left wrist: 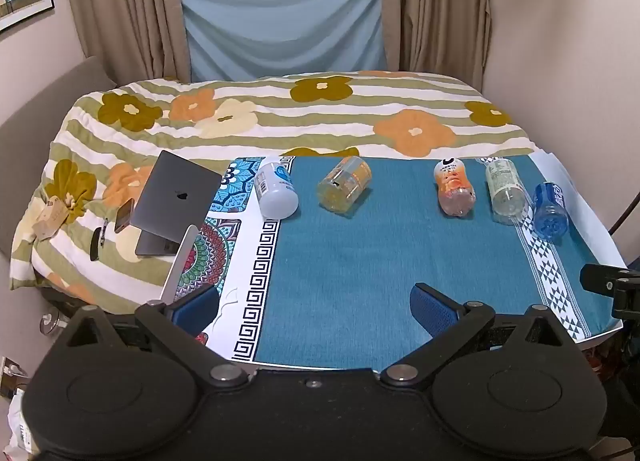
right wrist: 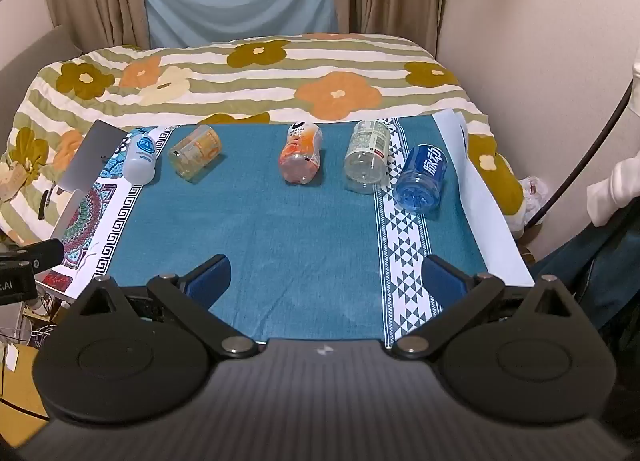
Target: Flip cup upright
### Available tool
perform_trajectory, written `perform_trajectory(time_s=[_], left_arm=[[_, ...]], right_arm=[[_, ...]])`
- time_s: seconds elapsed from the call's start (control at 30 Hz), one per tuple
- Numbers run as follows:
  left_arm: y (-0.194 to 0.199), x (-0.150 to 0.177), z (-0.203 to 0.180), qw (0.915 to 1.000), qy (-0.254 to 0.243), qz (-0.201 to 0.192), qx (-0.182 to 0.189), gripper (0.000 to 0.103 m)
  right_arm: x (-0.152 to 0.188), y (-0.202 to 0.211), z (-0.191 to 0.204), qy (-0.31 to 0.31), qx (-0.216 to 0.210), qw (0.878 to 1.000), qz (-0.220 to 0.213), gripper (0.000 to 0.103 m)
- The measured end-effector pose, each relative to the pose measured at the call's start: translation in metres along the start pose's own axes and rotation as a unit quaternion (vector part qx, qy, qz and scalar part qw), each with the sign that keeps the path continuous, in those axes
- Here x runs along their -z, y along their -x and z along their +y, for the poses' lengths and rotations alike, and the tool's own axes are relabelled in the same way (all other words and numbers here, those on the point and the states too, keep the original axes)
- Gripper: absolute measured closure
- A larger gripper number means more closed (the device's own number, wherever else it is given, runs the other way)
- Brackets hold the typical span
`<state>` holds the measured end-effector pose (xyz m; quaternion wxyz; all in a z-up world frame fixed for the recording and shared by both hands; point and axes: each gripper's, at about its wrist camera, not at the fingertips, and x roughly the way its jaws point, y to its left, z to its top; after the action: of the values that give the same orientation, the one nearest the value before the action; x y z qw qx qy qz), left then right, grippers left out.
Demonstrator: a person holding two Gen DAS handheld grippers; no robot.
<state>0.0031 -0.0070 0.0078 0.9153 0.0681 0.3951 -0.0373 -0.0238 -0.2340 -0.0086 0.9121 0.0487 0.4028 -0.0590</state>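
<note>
Nearest, over table point(left wrist: 340, 281) front edge: left claw point(left wrist: 316, 307) & right claw point(right wrist: 336, 281), both spread wide, nothing held. Mid-table: bare teal cloth. Far edge: 5 cups on their sides in a row: white point(left wrist: 276, 191), yellow point(left wrist: 345, 185), orange point(left wrist: 455, 187), clear point(left wrist: 506, 191), blue point(left wrist: 551, 211). Beyond: floral bed point(left wrist: 280, 117), laptop point(left wrist: 172, 201).

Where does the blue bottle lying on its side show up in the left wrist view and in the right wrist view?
Left wrist view: the blue bottle lies at the far right end of the row, near the table's right edge.
Right wrist view: the blue bottle lies right of centre, again rightmost.
Shared landmark: the white triangle-patterned stripe beside it.
</note>
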Motion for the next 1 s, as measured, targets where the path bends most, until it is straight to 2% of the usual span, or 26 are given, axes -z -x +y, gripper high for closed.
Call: perform_trajectory(time_s=[1.0], left_arm=[[-0.0085, 0.0005, -0.0012, 0.9999, 0.001, 0.014, 0.003, 0.000]], right_arm=[[0.0008, -0.0011, 0.0009, -0.001, 0.001, 1.000, -0.002, 0.000]])
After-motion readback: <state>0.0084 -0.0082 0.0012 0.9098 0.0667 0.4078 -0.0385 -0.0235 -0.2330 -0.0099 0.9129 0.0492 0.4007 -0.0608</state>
